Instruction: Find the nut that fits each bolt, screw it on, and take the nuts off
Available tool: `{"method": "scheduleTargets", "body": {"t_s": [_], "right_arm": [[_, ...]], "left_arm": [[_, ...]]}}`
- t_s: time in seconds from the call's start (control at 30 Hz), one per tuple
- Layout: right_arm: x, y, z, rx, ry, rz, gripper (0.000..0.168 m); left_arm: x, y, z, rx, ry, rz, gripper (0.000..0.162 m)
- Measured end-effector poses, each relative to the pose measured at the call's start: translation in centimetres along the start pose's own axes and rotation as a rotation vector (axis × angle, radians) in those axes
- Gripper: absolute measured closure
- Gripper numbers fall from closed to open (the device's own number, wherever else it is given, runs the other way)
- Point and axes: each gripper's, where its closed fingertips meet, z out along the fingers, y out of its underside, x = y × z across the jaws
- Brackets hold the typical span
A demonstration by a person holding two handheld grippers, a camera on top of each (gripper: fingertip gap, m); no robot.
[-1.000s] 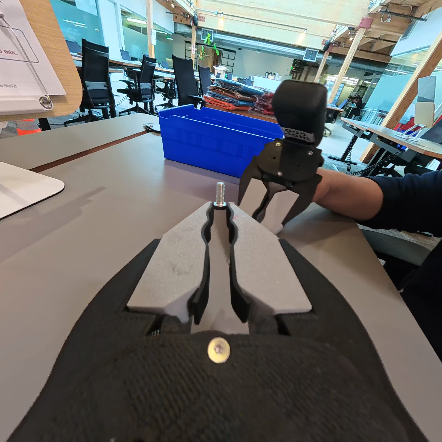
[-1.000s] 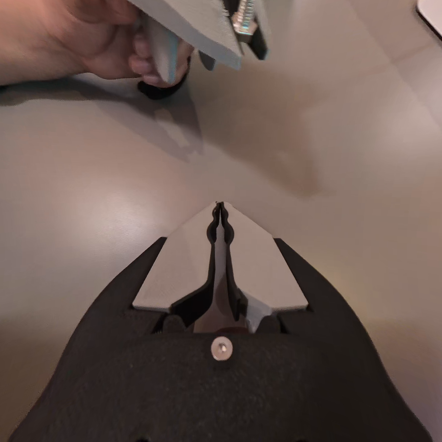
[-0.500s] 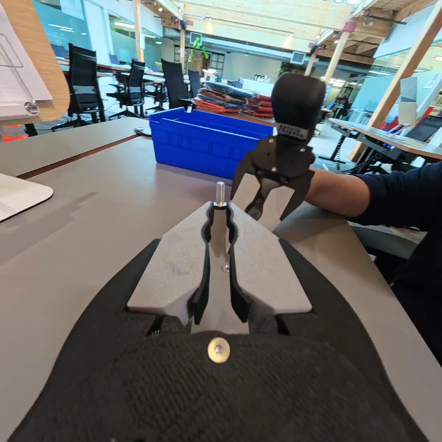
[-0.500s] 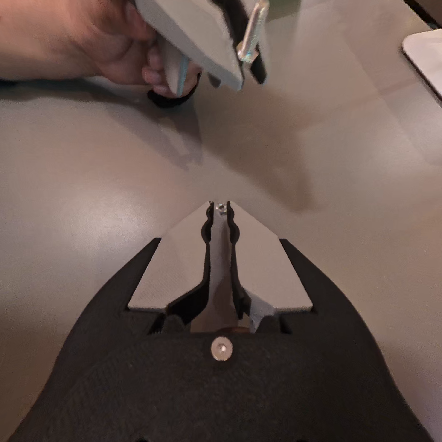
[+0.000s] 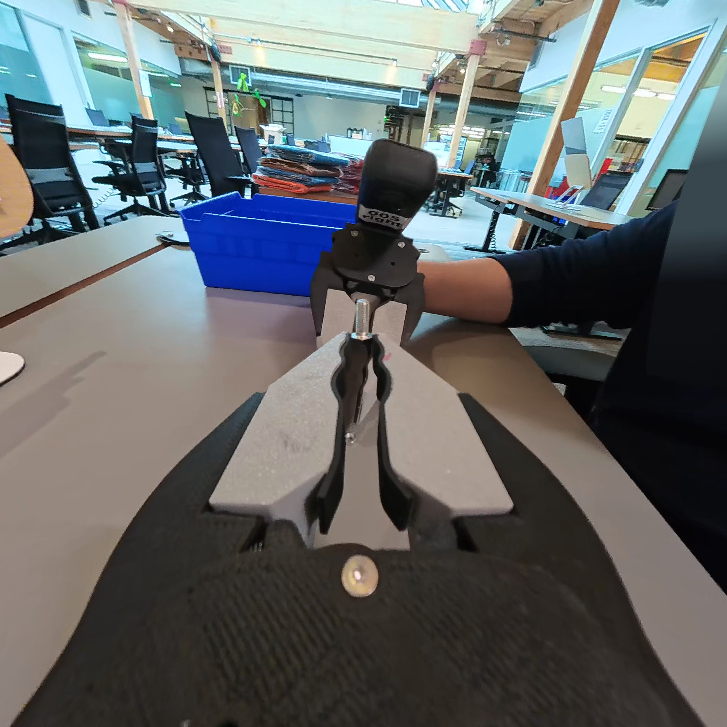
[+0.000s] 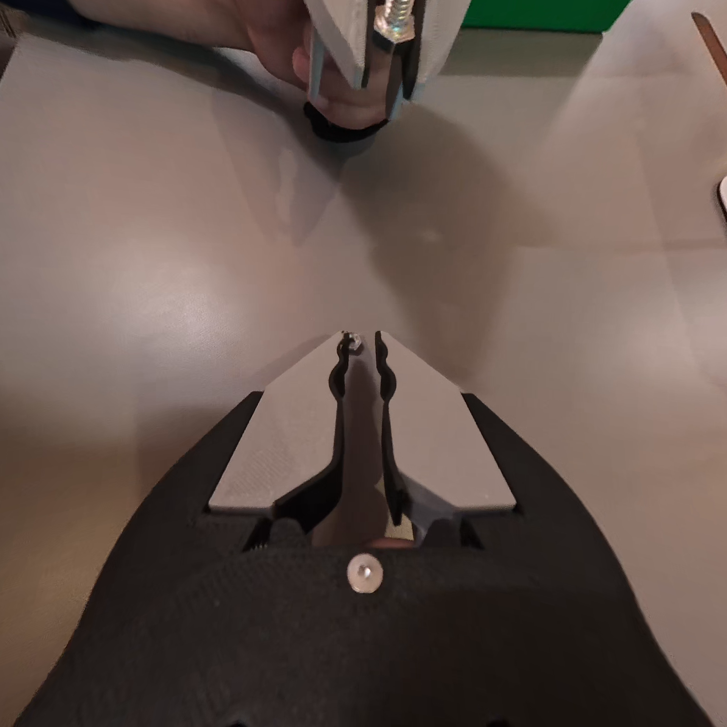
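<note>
left gripper (image 5: 362, 339): clamped on the bolt (image 5: 361, 317), thread standing up from its tips | right gripper (image 6: 360, 335): fingers apart, small nut (image 6: 353, 338) lying beside left fingertip | table (image 6: 157, 236): grey, under both

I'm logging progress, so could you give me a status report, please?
Left claw shut on bolt, threads up. Right claw open over table, nut between its tips. Nothing obstructing.

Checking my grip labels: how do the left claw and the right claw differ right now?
Left claw is shut on the bolt, threads up; right claw is open, clamping nothing. Left claw lies roughly level over the table; right claw points down at it, a small nut at its tips. Both have grey fingers on black bodies.
</note>
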Motion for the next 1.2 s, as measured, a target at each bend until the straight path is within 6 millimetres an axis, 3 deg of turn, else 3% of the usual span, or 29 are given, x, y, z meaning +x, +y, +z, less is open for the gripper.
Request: {"method": "scheduleTargets", "body": {"t_s": [0.1,0.27,0.4,0.77,1.07,1.2], "right_arm": [[0.9,0.4,0.0,-0.049,0.078,0.134,0.161],[-1.0,-0.7,-0.2,-0.022,0.18,0.297,0.158],[-0.6,-0.1,0.0,-0.044,0.27,0.356,0.155],[-0.3,0.9,1.0,-0.075,0.288,0.407,0.153],[-0.1,1.1,1.1,-0.087,0.297,0.385,0.161],[-0.3,-1.5,-1.0,-0.001,0.231,0.374,0.161]], "left_arm": [[-1.0,0.5,0.1,-0.023,-0.055,-0.008,0.155],[-1.3,0.4,0.3,-0.02,-0.07,-0.018,0.155],[-1.2,0.5,0.4,-0.019,-0.065,-0.013,0.155],[-0.6,-0.2,0.3,0.027,-0.046,0.013,0.155],[-0.7,-0.2,0.3,0.03,-0.046,0.017,0.155],[-0.4,-0.2,0.4,0.028,-0.03,0.015,0.155]]}}
